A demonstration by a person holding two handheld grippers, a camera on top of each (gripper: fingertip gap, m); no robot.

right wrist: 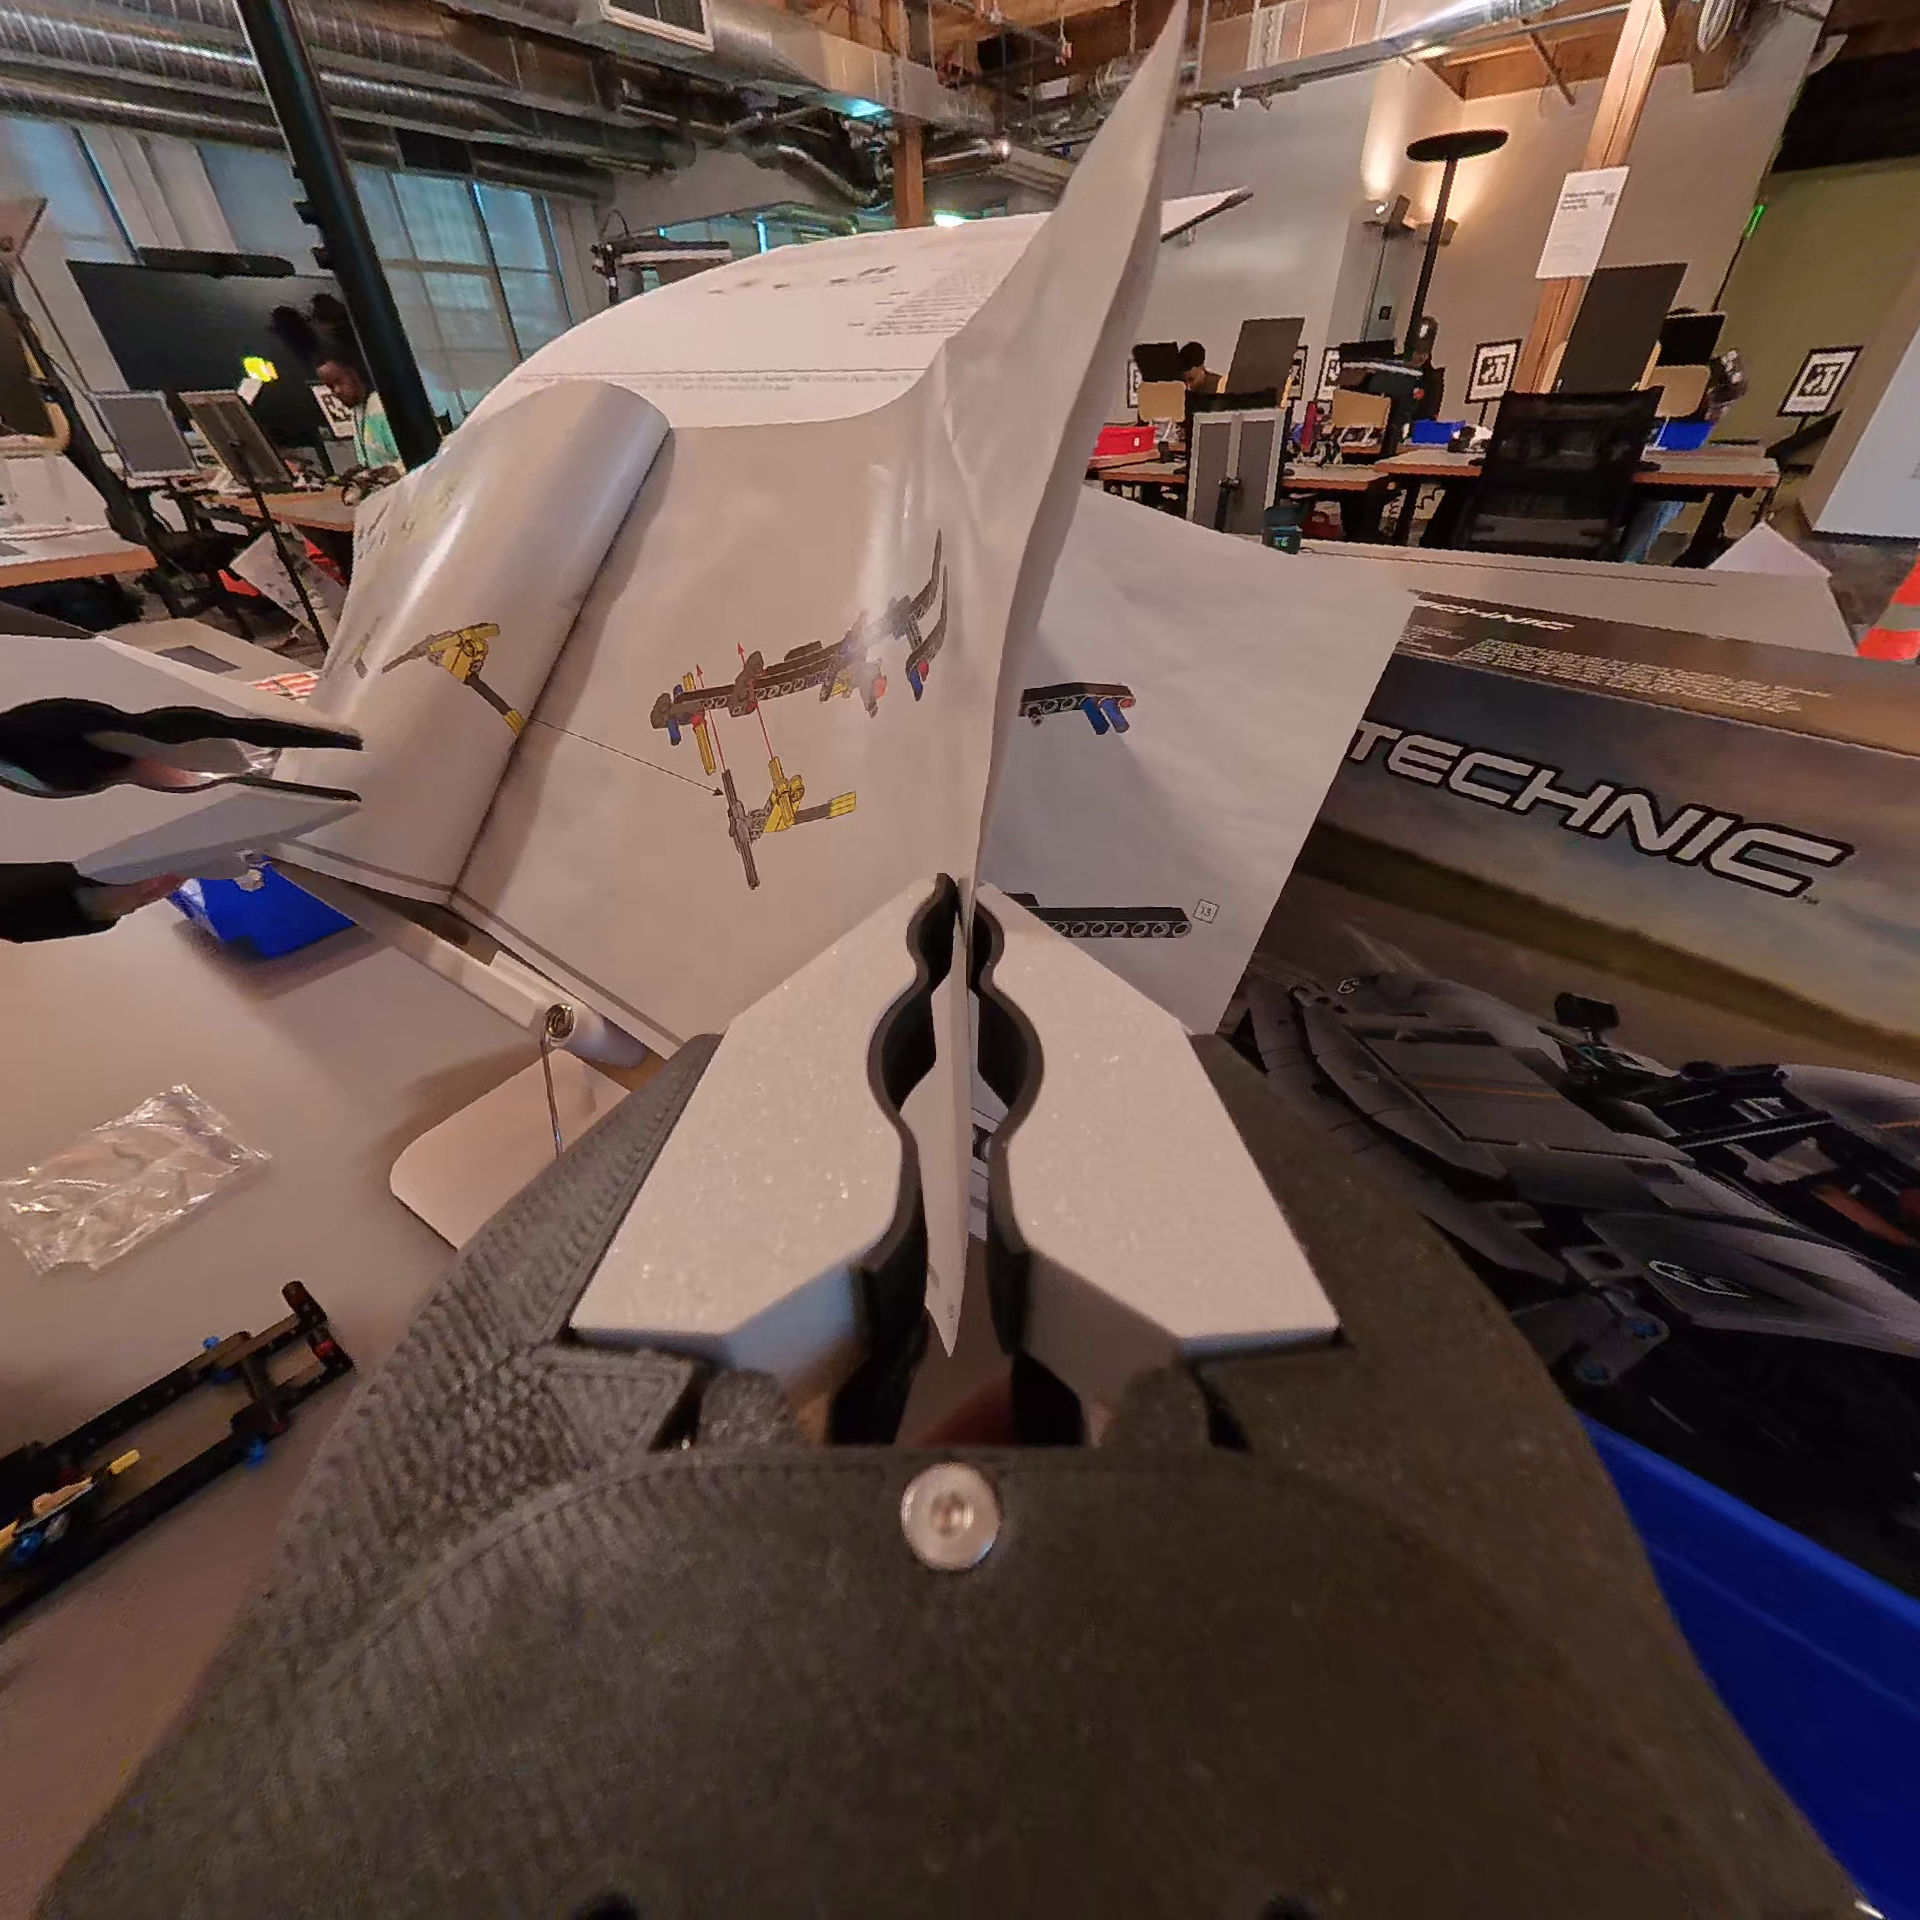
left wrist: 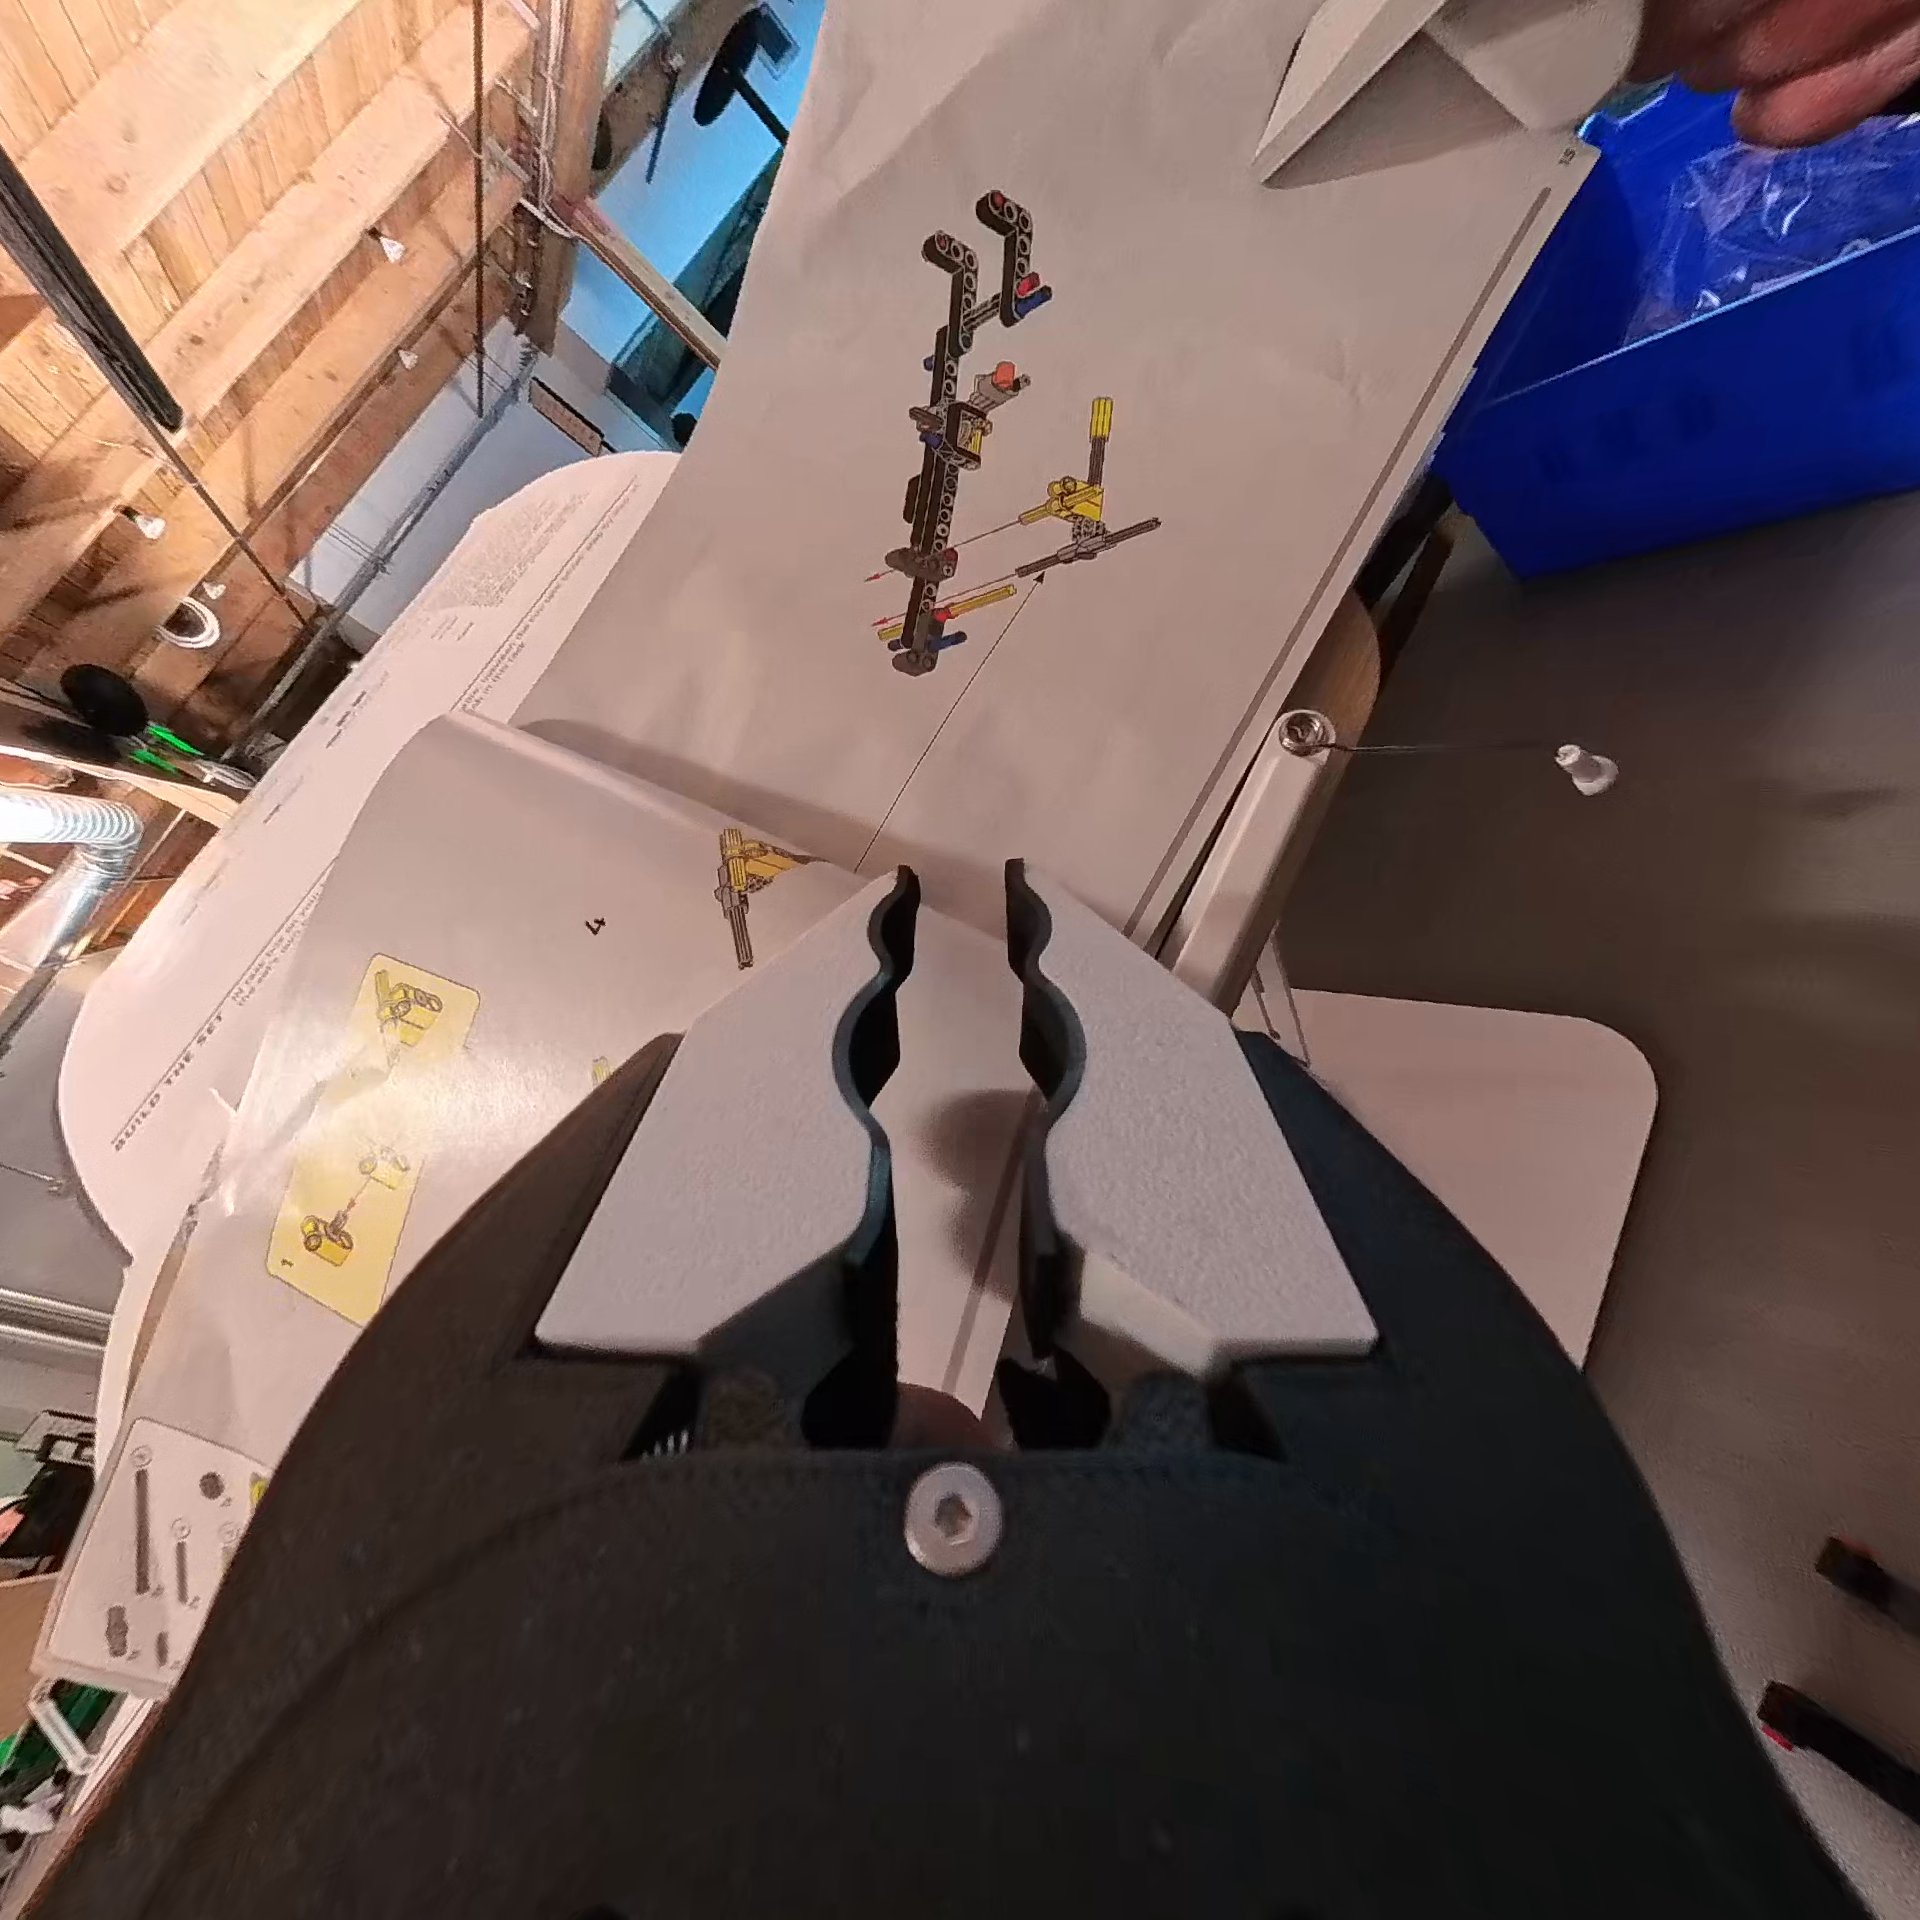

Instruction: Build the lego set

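- The right gripper (right wrist: 961, 914) fills the lower centre of its view, its jaws pinched on the edge of a page (right wrist: 1081, 436) that rises edge-on to the top of the frame.
- The left gripper (left wrist: 961, 883) sits at lower centre of its own view, jaws parted with a gap between them; a page corner lies in the gap, but whether it is clamped cannot be told.
- The manual (right wrist: 727, 582) stands open on a white stand (right wrist: 457, 1174) mid-frame in the right view, its pages curling.
- The half-built black lego frame (right wrist: 187, 1413) lies on the grey table (right wrist: 260, 1039) at lower left of the right view.
- A clear bag (right wrist: 114, 1174) lies at left, just above it.
- The set's box (right wrist: 1621, 935) fills the right side, over a blue bin (right wrist: 1766, 1621).
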